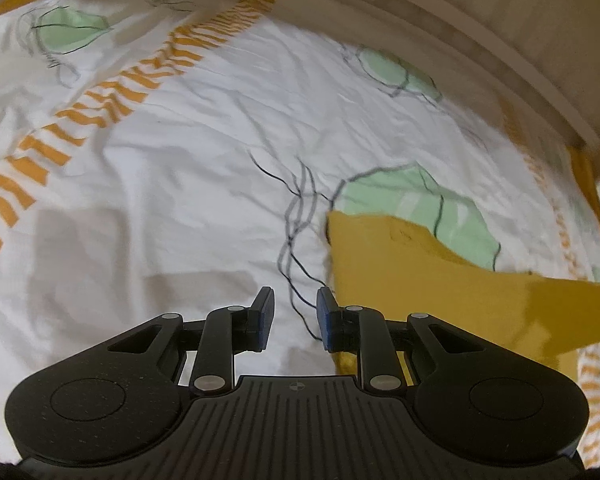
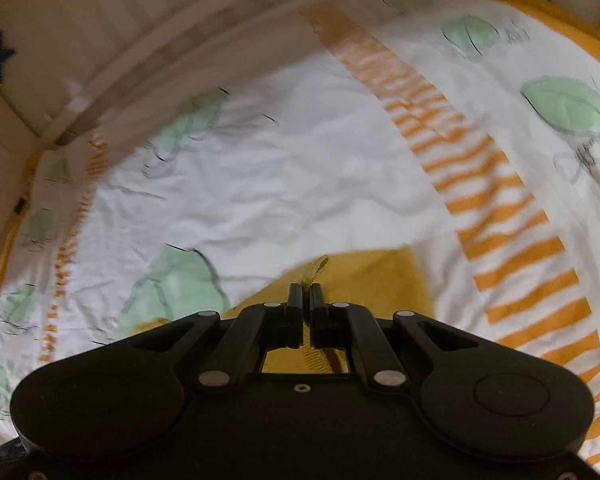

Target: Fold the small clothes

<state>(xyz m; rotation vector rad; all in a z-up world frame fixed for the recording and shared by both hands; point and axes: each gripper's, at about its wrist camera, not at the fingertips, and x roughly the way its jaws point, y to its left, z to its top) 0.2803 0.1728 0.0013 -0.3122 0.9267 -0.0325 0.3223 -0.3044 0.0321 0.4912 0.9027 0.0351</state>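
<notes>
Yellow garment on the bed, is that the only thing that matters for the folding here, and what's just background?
Part of the job:
- yellow garment
- right gripper, shut on the yellow garment's edge
- left gripper, open, holding nothing

Just there:
- patterned bedsheet, the surface under the work
- white bed frame

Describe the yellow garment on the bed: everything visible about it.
The yellow garment is mustard-coloured, plain, soft-looking cloth with a straight edge and a small dent near its top. It lies on the white printed bedsheet, covering part of a green leaf print. One corner is lifted and drawn out to a point, pinched in the shut right tool. The left tool stands open beside its edge, gripping nothing. What kind of garment it is cannot be told.
</notes>
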